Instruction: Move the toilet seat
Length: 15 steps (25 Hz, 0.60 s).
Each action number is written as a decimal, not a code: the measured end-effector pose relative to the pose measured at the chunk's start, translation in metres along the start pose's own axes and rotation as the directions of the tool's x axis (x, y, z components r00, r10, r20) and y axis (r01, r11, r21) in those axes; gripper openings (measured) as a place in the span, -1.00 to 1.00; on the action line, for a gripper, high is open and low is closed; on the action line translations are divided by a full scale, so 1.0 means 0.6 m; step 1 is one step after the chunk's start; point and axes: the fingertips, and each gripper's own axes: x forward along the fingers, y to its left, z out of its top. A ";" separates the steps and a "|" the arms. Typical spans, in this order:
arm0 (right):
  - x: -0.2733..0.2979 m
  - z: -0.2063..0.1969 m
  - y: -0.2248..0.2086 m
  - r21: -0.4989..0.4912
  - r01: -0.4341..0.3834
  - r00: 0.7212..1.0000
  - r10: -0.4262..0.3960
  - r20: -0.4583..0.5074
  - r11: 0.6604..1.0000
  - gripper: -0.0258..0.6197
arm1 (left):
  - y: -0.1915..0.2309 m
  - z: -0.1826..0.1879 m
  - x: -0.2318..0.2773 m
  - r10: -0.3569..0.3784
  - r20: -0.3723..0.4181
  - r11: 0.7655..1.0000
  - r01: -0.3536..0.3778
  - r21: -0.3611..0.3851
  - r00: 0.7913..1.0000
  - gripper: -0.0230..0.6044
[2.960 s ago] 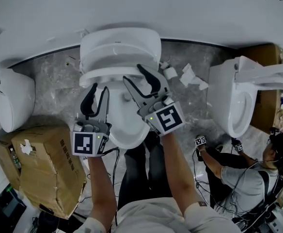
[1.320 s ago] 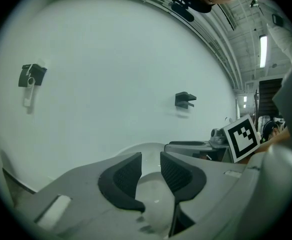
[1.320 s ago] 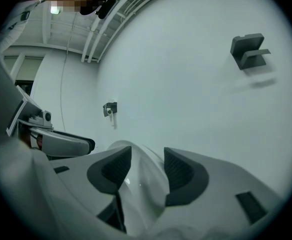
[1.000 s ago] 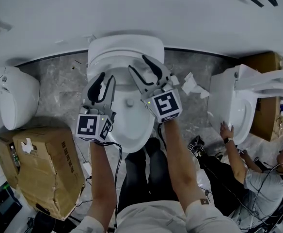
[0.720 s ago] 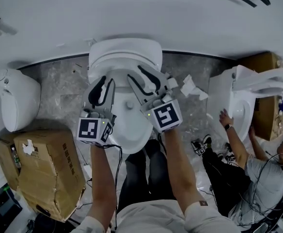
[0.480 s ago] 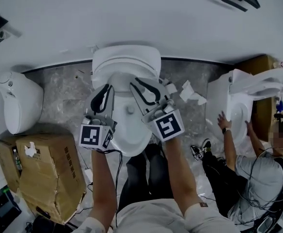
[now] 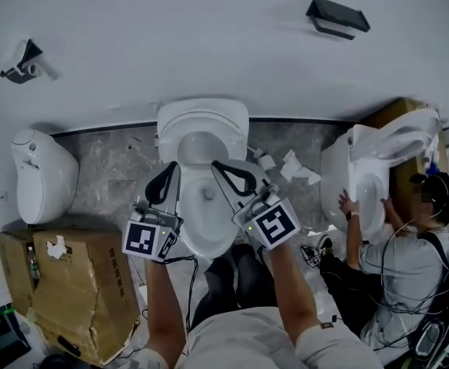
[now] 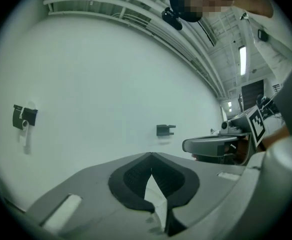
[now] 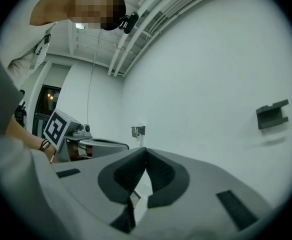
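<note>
Hanging over the bowl [image 7: 203, 220], the left gripper [image 7: 165, 177] and right gripper [image 7: 228, 171] have just been closing and now sit shut on nothing, with the toilet seat [image 7: 203, 120] standing raised at 12 o'clock. The seat could slam back down if it leans too little. Print on the cardboard box [image 7: 74, 283] at 8 o'clock is too small to read.

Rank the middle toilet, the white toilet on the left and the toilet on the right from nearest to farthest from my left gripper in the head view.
1. Middle toilet: right beside the shut tongs of the left gripper.
2. White toilet on the left: off to the left, across the floor.
3. Toilet on the right: farthest, beyond the right gripper.
</note>
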 end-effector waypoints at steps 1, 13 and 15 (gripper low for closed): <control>-0.013 0.014 0.012 -0.004 -0.006 1.000 0.006 -0.003 1.000 -0.91 | -0.011 0.015 -0.014 -0.017 0.006 1.000 0.017 -0.002 1.000 -0.93; -0.146 0.103 0.164 -0.031 -0.073 0.996 0.072 -0.043 0.997 -0.91 | -0.130 0.097 -0.186 -0.113 0.047 0.992 0.115 -0.056 0.993 -0.93; -0.166 0.105 0.191 -0.020 -0.075 0.996 0.074 -0.046 0.997 -0.91 | -0.149 0.103 -0.212 -0.129 0.055 0.989 0.132 -0.061 0.990 -0.93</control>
